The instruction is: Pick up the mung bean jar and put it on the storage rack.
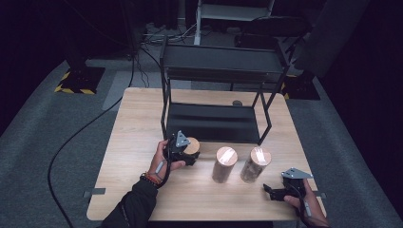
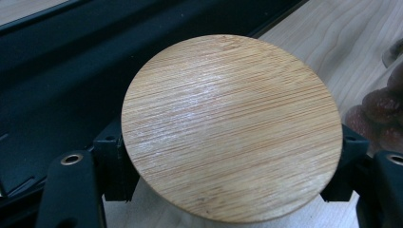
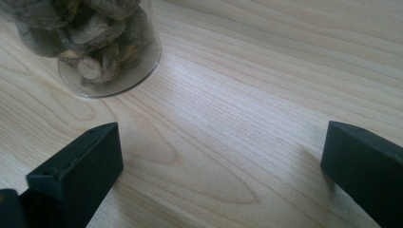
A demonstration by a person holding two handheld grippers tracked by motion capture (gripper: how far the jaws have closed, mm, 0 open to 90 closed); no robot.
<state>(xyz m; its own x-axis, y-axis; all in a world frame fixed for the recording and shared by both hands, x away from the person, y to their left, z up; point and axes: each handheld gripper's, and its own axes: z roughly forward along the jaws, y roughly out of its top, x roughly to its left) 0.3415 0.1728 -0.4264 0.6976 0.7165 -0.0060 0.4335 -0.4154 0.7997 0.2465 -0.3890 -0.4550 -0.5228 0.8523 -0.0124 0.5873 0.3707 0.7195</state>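
I'm working at a pale wooden table in a dark room, grey carpet around it and a black two-tier shelf rack standing on the table's far half.

Nearest me, the right gripper rests low on the table's near right corner, jaws spread wide with nothing between them, just bare wood in its own view. I judge it is parked there to stay out of the way. Just beyond its left jaw stands a clear jar of dried mushrooms, apart from the pads.

Farther on, the left gripper is clenched around a jar with a round bamboo lid. In the left gripper view the pads sit tight against both sides just under the lid. The jar stands right at the front edge of the rack's lower shelf, so I read this grip as the start of lifting it onto the rack.

To the left gripper's right, two more lidded jars wait in a row, untouched, between the two grippers.
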